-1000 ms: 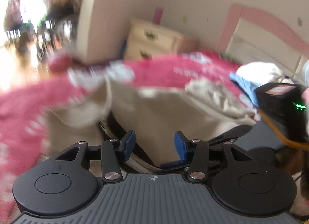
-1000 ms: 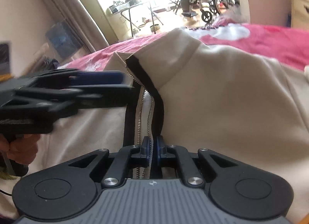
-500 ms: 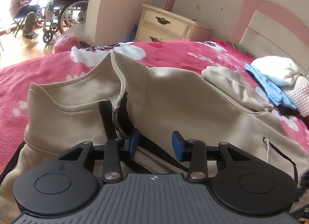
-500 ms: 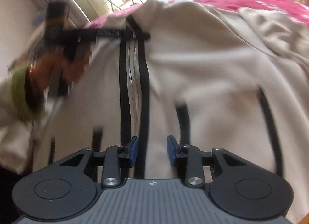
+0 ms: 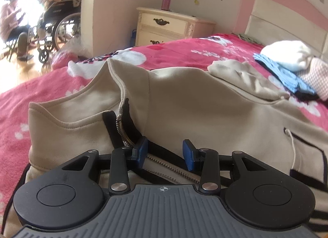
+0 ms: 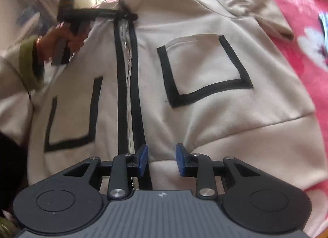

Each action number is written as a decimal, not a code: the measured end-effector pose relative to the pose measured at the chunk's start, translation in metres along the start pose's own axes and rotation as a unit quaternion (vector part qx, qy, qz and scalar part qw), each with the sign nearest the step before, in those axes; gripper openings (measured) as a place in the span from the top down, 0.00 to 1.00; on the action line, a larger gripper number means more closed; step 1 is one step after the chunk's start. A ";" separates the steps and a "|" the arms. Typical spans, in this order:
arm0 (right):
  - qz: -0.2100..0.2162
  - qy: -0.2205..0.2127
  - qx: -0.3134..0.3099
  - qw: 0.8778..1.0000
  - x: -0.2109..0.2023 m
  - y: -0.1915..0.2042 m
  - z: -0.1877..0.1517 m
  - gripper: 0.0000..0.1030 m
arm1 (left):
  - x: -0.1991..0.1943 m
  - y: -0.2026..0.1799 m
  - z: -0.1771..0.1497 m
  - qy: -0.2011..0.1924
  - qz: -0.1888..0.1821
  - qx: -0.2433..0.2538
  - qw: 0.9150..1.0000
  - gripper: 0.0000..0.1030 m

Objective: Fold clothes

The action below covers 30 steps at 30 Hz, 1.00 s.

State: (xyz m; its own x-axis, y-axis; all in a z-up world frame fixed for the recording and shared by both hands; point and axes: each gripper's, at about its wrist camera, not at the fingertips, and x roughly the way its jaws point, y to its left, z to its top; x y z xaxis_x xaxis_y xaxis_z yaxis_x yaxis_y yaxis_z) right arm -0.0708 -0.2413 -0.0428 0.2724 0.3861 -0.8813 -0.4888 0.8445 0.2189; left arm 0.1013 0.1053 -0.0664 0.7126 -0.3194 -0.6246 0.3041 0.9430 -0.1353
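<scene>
On the pink floral bed (image 6: 303, 12), a beige zip-front jacket with black trim (image 6: 205, 63) is lying flat for folding.
Left gripper (image 5: 165, 151) is hovering, jaws spread; right gripper (image 6: 161, 161), holding nothing, is closing at the hem.

A beige zip-up jacket (image 6: 205, 102) with black-trimmed patch pockets (image 6: 203, 67) lies front-up, spread flat on the pink floral bedspread (image 6: 307, 18). Its black-edged zipper (image 6: 129, 86) is closed along the front, parted only near the collar (image 5: 82, 102).
</scene>
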 end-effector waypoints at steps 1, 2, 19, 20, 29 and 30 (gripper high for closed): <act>-0.004 0.007 0.000 1.000 -0.003 0.001 0.003 0.70 | 0.000 0.000 0.000 -0.001 0.000 0.003 1.000 0.63; -0.008 0.014 0.000 1.000 -0.007 0.002 0.005 0.71 | 0.000 0.000 -0.001 -0.002 0.000 0.003 1.000 0.63; -0.130 -0.086 0.009 0.988 -0.034 -0.022 0.062 0.69 | -0.019 -0.009 0.009 -0.018 0.011 -0.026 0.999 0.57; -0.137 -0.097 0.025 0.986 -0.033 -0.029 0.070 0.69 | -0.021 -0.012 0.011 -0.023 0.007 -0.027 0.999 0.57; -0.172 -0.182 0.096 0.963 -0.012 -0.084 0.150 0.51 | 0.017 -0.045 0.031 -0.012 -0.014 -0.022 1.000 0.56; -0.170 -0.189 0.091 0.963 -0.005 -0.086 0.162 0.44 | 0.023 -0.047 0.033 -0.010 -0.012 -0.024 1.000 0.56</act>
State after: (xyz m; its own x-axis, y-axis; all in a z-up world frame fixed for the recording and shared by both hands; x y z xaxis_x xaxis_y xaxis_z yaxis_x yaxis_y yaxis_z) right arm 0.1044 -0.2556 0.0109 0.6896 0.1547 -0.7075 -0.1750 0.9836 0.0445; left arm 0.1240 0.0503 -0.0492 0.7172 -0.3442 -0.6059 0.2913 0.9380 -0.1880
